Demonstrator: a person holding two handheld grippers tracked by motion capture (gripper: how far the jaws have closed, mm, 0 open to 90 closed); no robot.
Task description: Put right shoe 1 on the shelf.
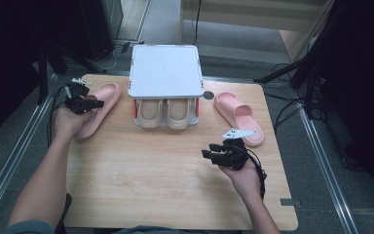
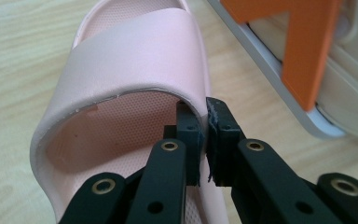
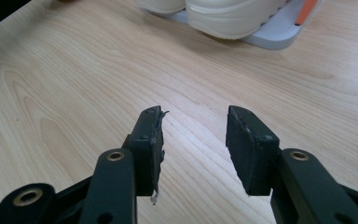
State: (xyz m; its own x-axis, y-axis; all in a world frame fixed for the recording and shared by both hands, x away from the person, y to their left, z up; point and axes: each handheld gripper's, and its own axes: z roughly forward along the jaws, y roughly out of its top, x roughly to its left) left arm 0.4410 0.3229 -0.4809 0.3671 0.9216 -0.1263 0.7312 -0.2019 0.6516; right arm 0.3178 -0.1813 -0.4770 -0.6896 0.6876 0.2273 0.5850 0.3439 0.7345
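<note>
Underneath, a pale wooden table [image 1: 175, 165] stands on grey floor [image 1: 341, 161].

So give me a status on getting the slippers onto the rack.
Done: a beige pair sits on the rack's lower shelf. In hand: the left gripper is shut on the strap edge of the left pink slipper, beside the rack. Left: the right pink slipper lies untouched on the table; the right gripper hangs open above bare wood.

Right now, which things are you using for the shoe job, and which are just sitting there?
In use:
- left pink slipper, its strap pinched by the left gripper
- shoe rack

Just sitting:
- right pink slipper
- cream slippers already in the rack
- right gripper, open over the table
</note>
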